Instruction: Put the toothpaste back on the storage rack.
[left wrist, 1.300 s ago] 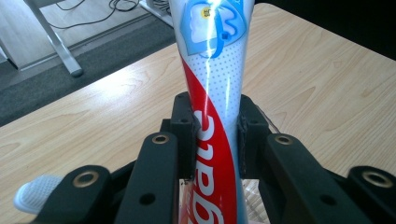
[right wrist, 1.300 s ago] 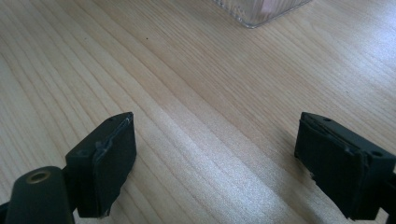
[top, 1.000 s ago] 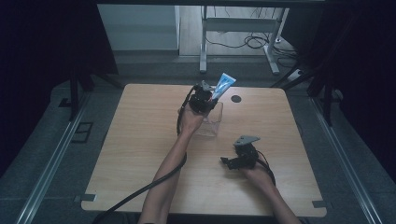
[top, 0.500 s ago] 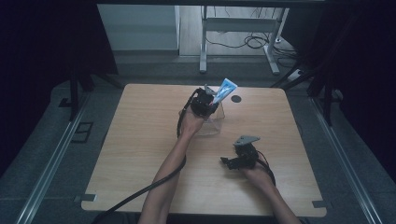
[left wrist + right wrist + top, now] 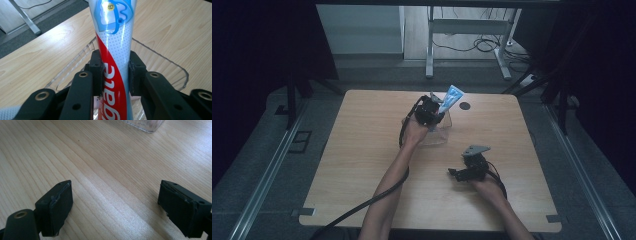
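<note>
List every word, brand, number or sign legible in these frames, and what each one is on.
"gate": white letters on the red band of the toothpaste tube, between the left gripper pads; the word's start is hidden.
"15": yellow dot near the tube's top, barely legible.
Other print on the tube: too small to read.
High view and right gripper view: no readable text.

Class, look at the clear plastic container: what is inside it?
The toothpaste tube, gripped by the left gripper, reaches down into the clear container. Its lower end is hidden behind the jaws, so whether it touches the bottom cannot be seen.
</note>
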The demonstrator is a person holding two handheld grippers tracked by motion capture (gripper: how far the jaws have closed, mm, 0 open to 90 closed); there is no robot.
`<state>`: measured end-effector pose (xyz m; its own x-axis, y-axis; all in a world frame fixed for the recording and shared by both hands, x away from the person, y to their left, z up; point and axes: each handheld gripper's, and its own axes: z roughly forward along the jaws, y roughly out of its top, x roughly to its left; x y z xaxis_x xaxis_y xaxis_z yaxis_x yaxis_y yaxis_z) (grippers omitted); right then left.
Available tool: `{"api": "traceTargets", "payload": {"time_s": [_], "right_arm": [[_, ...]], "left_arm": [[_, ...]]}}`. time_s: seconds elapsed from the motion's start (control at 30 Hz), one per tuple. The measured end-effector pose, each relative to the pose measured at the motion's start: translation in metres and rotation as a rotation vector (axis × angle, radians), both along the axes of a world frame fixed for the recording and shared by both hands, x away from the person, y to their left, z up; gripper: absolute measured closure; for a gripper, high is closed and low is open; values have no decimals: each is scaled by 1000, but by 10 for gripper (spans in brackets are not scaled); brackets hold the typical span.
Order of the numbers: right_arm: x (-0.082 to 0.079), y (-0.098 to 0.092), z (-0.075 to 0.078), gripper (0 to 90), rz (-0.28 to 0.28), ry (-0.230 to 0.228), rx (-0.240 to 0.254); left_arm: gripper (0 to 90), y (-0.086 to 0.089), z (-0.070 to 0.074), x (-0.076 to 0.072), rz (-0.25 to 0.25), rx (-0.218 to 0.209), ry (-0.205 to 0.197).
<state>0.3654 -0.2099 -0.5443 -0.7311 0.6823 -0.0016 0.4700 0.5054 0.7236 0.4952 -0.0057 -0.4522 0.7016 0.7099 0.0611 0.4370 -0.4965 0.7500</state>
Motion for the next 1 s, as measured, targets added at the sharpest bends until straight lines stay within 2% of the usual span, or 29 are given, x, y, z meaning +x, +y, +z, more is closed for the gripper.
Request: {"api": "traceTargets", "payload": {"time_s": [0.33,0.63,0.77,1.0], "right_arm": [[0,0,0,122,1,1,-1],[0,0,0,122,2,0,-2],[0,0,0,122,1,2,-1],[0,0,0,122,1,2,-1]], "left_arm": [[686,1,1,-1,0,32,15],[677,7,2,-1,-6,36,54],[646,10,-1,-3,-15,22,63],[564,13,0,-4,-20,38,73]]}}
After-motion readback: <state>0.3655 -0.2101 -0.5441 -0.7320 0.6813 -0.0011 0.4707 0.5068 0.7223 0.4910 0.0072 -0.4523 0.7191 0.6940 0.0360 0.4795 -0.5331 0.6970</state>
